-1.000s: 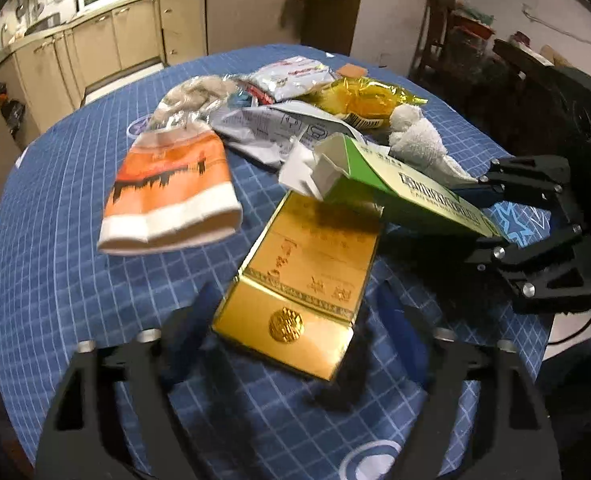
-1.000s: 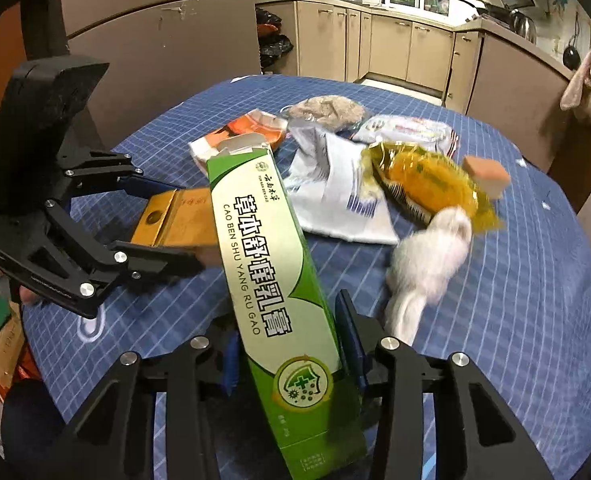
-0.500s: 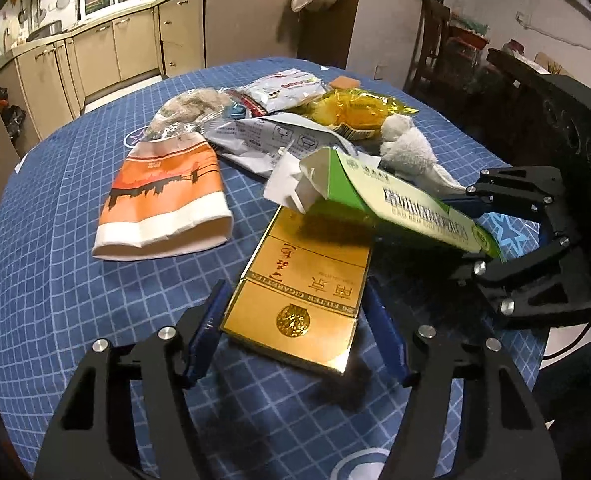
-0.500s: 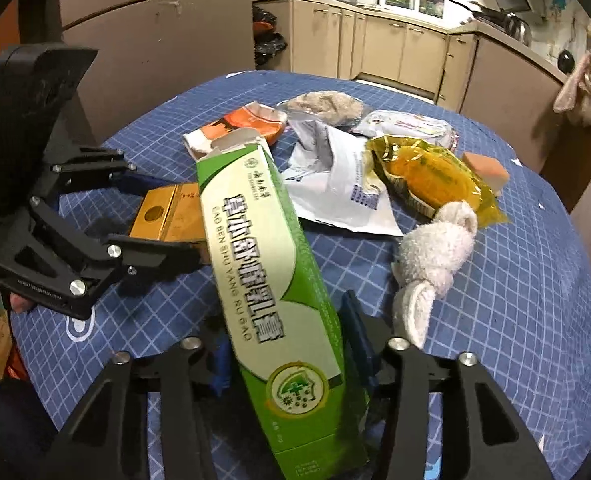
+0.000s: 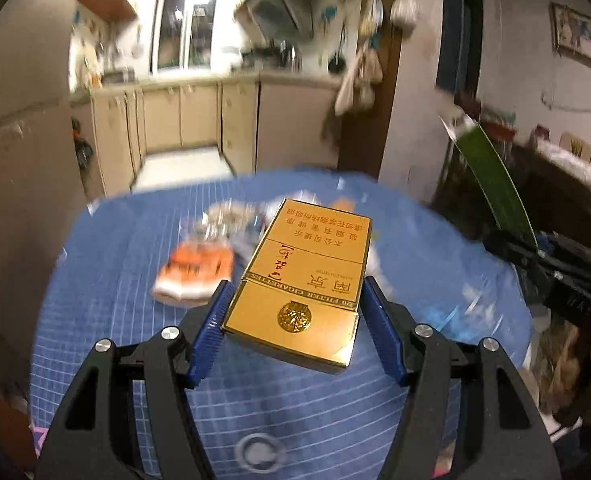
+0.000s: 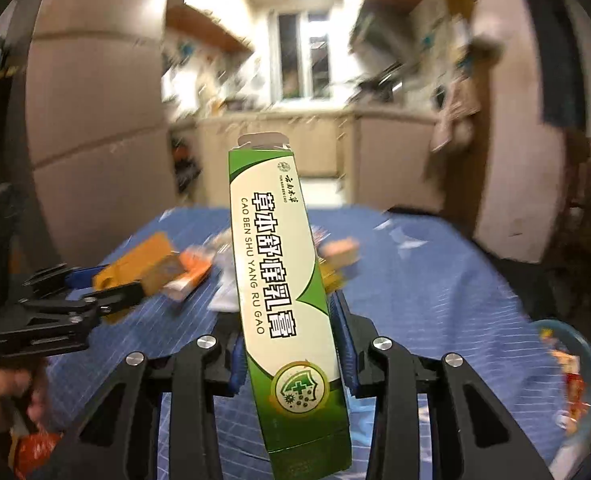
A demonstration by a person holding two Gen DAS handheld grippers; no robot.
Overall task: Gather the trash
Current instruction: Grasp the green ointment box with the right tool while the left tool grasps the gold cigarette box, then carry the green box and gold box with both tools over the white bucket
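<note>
My left gripper (image 5: 295, 320) is shut on a gold cigarette box (image 5: 307, 280) and holds it up above the blue table (image 5: 115, 300). My right gripper (image 6: 291, 340) is shut on a long green and white toothpaste box (image 6: 279, 264), lifted and pointing up and away. The gold box (image 6: 139, 268) and the left gripper (image 6: 71, 300) also show at the left of the right wrist view. The green box (image 5: 491, 176) shows as an edge at the right of the left wrist view. Both views are blurred by motion.
An orange and white wrapper (image 5: 195, 272) and other wrappers (image 5: 223, 216) lie further back on the table. A small orange block (image 6: 339, 252) lies behind the green box. A glass bowl (image 6: 575, 376) with wrappers stands at the right. Kitchen cabinets (image 5: 183, 116) line the back wall.
Both grippers have lifted their boxes off the table and tilted up. The left gripper has closed on the gold box, which lay flat on the table before.
</note>
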